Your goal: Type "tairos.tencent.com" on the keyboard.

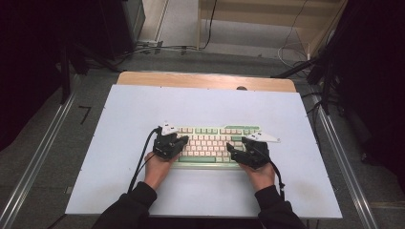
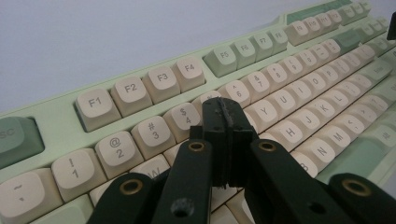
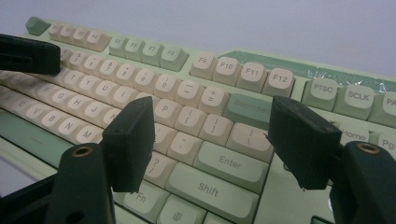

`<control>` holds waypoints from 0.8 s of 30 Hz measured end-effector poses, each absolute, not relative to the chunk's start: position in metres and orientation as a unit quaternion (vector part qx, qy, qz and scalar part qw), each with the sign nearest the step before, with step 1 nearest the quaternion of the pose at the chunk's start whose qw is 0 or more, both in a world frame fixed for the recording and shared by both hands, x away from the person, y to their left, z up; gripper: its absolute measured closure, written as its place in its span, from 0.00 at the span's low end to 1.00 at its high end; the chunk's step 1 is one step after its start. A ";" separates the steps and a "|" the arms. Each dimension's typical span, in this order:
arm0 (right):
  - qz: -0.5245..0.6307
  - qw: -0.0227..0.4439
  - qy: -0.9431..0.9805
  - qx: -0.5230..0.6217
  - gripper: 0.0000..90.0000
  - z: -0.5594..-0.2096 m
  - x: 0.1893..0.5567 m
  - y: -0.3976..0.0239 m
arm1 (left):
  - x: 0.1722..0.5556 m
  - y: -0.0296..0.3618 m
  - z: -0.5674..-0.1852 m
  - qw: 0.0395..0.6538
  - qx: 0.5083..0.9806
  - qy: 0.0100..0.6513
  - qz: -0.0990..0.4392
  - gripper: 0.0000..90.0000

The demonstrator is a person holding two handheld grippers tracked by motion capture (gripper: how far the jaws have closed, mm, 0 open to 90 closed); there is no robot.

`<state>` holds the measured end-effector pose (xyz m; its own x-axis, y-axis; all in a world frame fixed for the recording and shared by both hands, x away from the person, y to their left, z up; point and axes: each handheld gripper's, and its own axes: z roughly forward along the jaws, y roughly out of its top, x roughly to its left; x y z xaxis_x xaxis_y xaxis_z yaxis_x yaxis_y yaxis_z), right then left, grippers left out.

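In the high view the legends on the keyboard [image 1: 210, 143] are too small to be read, and both of its ends are covered by the left gripper [image 1: 168, 144] and the right gripper [image 1: 250, 151]. In the left gripper view the letter keys just behind the closed jaws are hidden, and the far right keys are blurred and cut off by the edge. In the right gripper view the keys right of SCLK are cut by the frame
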<state>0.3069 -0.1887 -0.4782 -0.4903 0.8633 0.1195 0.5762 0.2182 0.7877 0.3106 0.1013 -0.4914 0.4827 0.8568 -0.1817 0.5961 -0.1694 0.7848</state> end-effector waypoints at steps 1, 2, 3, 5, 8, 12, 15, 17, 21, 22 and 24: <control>0.408 0.176 0.760 0.473 0.34 -0.478 0.307 -0.189 | 0.311 0.101 -0.491 0.425 0.749 0.485 0.153 1.00; 0.409 0.176 0.760 0.473 0.34 -0.478 0.307 -0.189 | 0.311 0.101 -0.491 0.424 0.749 0.485 0.153 1.00; 0.409 0.176 0.760 0.473 0.34 -0.478 0.307 -0.189 | 0.311 0.101 -0.491 0.424 0.749 0.485 0.154 1.00; 0.409 0.176 0.761 0.473 0.34 -0.478 0.307 -0.189 | 0.311 0.101 -0.491 0.424 0.749 0.485 0.153 1.00; 0.408 0.176 0.760 0.474 0.34 -0.478 0.307 -0.189 | 0.311 0.101 -0.491 0.424 0.749 0.485 0.153 1.00; 0.409 0.176 0.760 0.474 0.34 -0.478 0.307 -0.189 | 0.311 0.101 -0.491 0.424 0.750 0.484 0.153 1.00; 0.408 0.176 0.760 0.474 0.34 -0.478 0.307 -0.189 | 0.311 0.100 -0.492 0.421 0.751 0.485 0.154 1.00; 0.409 0.177 0.760 0.473 0.34 -0.478 0.307 -0.189 | 0.311 0.099 -0.494 0.416 0.753 0.486 0.154 1.00; 0.408 0.175 0.760 0.475 0.34 -0.478 0.306 -0.190 | 0.310 0.100 -0.491 0.421 0.751 0.487 0.149 1.00; 0.407 0.176 0.760 0.475 0.34 -0.479 0.306 -0.190 | 0.309 0.101 -0.489 0.426 0.747 0.488 0.149 1.00; 0.407 0.176 0.761 0.474 0.34 -0.479 0.306 -0.190 | 0.308 0.103 -0.486 0.437 0.741 0.488 0.148 0.96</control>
